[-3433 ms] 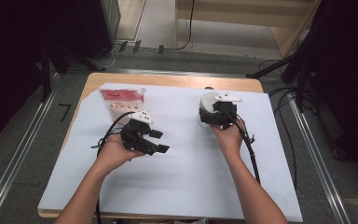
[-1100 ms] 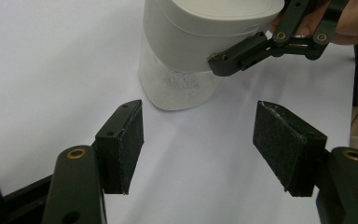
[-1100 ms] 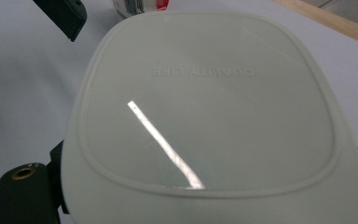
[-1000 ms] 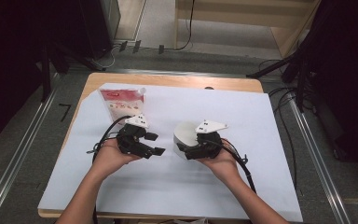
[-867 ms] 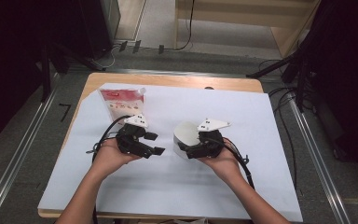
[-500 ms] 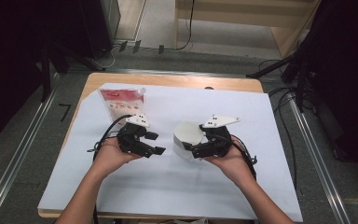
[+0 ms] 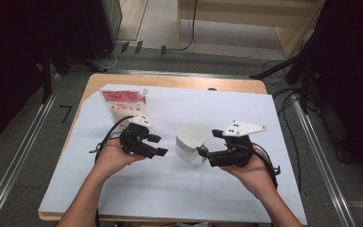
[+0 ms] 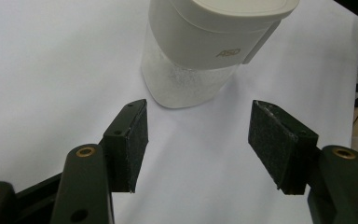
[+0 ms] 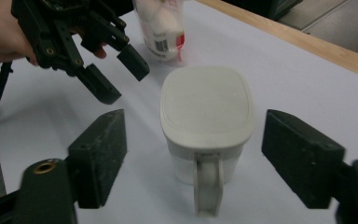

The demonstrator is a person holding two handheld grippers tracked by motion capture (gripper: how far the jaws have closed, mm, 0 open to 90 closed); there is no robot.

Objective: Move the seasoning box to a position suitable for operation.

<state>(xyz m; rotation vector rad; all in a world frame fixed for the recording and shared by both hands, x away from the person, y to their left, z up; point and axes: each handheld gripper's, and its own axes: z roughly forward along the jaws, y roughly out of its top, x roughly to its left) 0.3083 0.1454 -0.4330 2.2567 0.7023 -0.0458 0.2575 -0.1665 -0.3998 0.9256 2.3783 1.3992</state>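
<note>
Your right gripper (image 7: 203, 152) has just been closing yet gapes wide, empty, at the lidded container (image 7: 189, 141), frame centre; next, grip its handle (image 9: 208, 189).

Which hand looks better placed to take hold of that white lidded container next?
Probably the right: its fingers straddle the white lidded plastic container, open, handle facing them. The left gripper is open too, short of it.

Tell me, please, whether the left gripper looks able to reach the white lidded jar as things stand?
Probably yes. The left gripper is open and faces the white lidded jar across bare white sheet, with nothing between. The right gripper, also open, sits on the jar's far side.
</note>
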